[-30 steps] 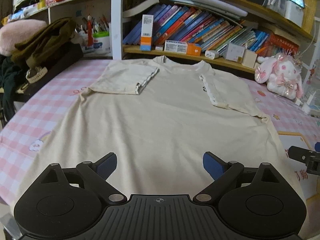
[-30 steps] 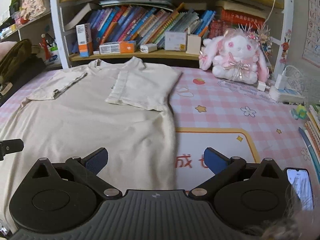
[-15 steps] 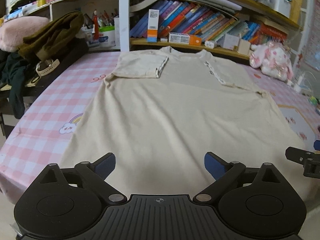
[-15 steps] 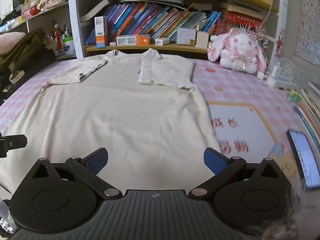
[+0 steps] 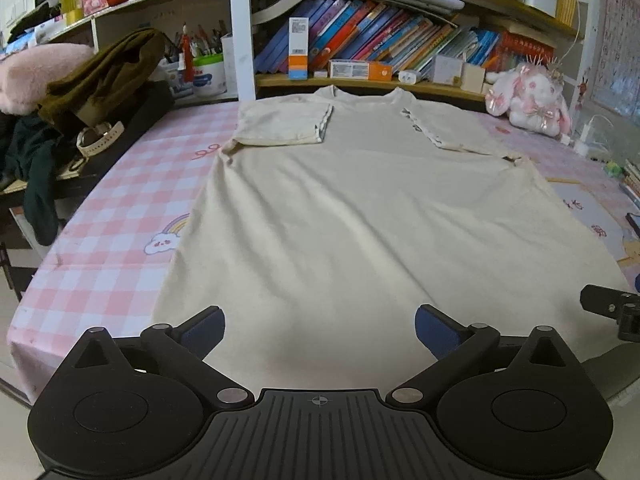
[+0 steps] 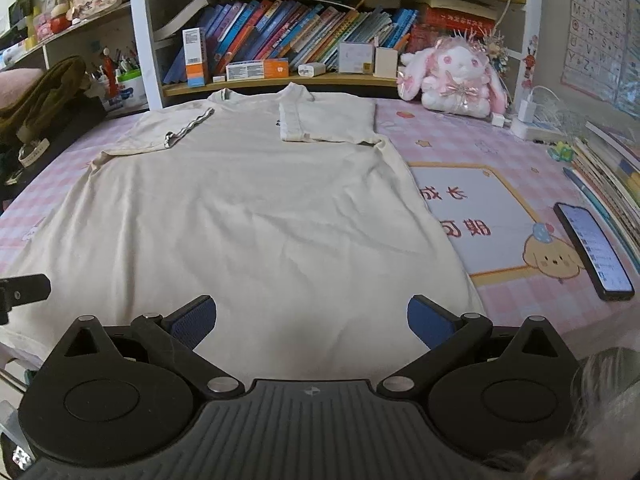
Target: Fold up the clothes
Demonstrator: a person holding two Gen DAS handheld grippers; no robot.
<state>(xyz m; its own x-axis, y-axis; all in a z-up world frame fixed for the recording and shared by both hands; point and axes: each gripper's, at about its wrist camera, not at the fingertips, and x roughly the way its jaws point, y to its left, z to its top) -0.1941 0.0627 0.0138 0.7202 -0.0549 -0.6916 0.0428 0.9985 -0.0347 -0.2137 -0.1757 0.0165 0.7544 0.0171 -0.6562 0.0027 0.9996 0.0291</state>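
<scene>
While the beige T-shirt (image 5: 360,220) lies flat on the checked tablecloth (image 5: 120,208) with both sleeves folded inward, the left gripper (image 5: 320,326) and right gripper (image 6: 312,316) hover spread at its hem. Uneven hem pinches risk a skewed, wrinkled fold.

Left hand-held gripper (image 5: 319,326) and right hand-held gripper (image 6: 311,322), both wide apart, level.

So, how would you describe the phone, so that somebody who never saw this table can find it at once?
Start from the cream T-shirt spread over the pink checked tablecloth. To its right lies a printed mat with a cartoon puppy, and the phone lies just beyond that mat, beside a row of books. It is the only flat black slab there, and its screen is lit.
</scene>
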